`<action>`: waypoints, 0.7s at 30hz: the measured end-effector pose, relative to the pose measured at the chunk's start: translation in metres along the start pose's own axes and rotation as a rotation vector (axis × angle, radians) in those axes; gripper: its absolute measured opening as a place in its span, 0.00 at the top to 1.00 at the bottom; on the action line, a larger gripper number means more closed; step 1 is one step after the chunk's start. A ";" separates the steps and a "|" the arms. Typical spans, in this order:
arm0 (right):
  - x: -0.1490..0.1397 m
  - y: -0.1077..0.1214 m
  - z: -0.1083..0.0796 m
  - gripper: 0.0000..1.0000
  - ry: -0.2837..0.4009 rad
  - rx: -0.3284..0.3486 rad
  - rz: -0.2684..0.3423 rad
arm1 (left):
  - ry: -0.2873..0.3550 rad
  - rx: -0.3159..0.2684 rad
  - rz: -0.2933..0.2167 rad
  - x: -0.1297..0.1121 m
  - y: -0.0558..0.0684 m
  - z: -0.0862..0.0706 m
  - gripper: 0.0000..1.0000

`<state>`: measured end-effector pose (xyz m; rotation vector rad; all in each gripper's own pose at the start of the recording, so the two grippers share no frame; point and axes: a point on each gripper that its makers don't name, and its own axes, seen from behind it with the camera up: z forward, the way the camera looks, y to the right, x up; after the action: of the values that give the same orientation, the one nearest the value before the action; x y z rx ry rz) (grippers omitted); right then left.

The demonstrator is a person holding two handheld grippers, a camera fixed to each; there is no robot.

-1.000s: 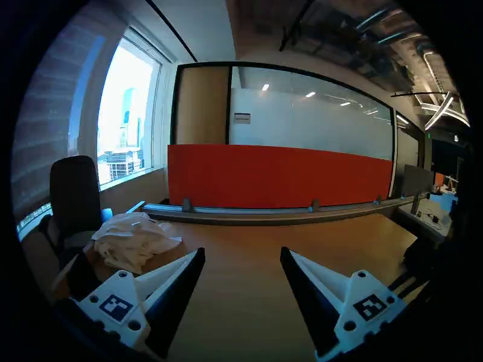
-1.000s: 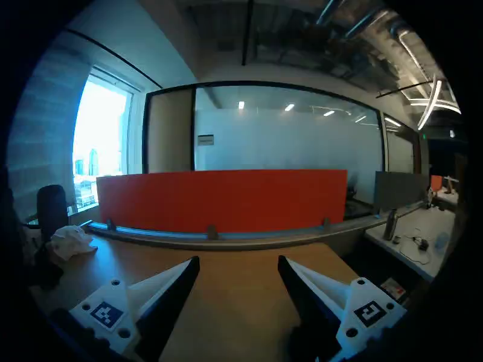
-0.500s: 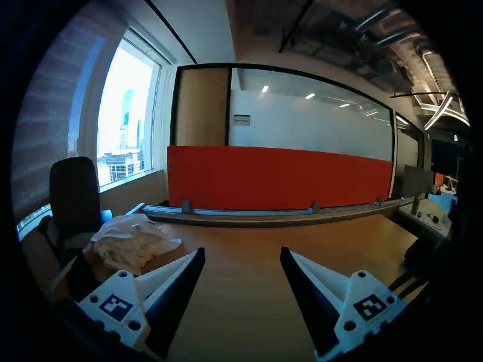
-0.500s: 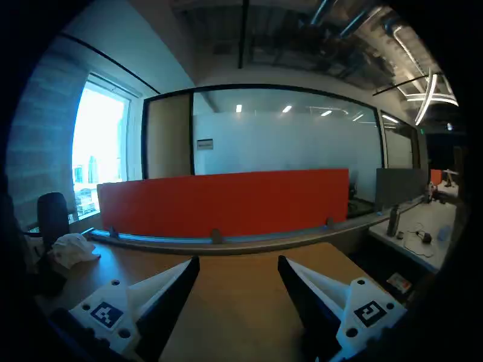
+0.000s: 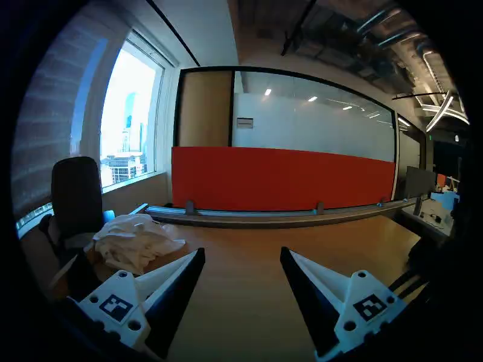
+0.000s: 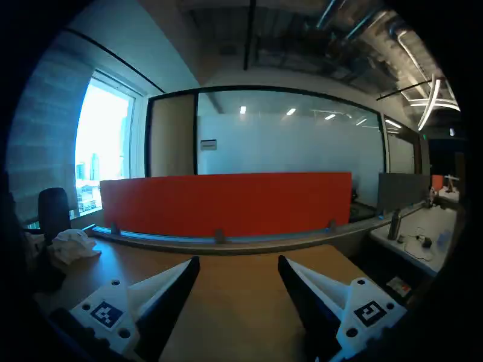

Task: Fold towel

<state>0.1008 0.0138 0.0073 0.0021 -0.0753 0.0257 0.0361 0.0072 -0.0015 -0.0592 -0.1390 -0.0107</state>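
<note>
Now towel (image 5: 134, 240) crumpled on desk (image 5: 253, 289), left of spread left tongs (image 5: 242, 249).

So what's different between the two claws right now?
The left gripper is close to the crumpled white towel, which lies just beyond its left finger; the right gripper has it far off to the left. The right gripper looks nearer the neighbouring white desk than the left gripper. Both are open, empty, facing the red divider.
</note>
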 end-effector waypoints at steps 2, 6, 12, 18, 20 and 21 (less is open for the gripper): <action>-0.001 0.000 -0.001 0.00 0.003 -0.003 -0.002 | 0.007 -0.001 0.000 -0.002 0.000 0.000 0.08; -0.006 -0.002 -0.003 0.00 0.008 -0.002 -0.007 | 0.014 0.000 -0.003 -0.011 -0.001 0.001 0.08; -0.016 -0.003 -0.007 0.00 0.006 -0.008 -0.015 | 0.022 -0.004 -0.007 -0.029 0.000 0.002 0.08; -0.023 -0.004 -0.011 0.00 0.007 -0.009 -0.009 | 0.022 -0.001 0.000 -0.049 0.000 0.006 0.08; -0.026 -0.004 -0.012 0.00 0.005 -0.009 -0.003 | 0.028 0.004 0.004 -0.053 0.000 0.006 0.08; -0.028 -0.004 -0.012 0.00 0.004 -0.008 -0.001 | 0.032 0.007 0.006 -0.056 -0.001 0.007 0.08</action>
<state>0.0738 0.0092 -0.0069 -0.0060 -0.0712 0.0240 -0.0199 0.0071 -0.0023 -0.0520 -0.1064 -0.0052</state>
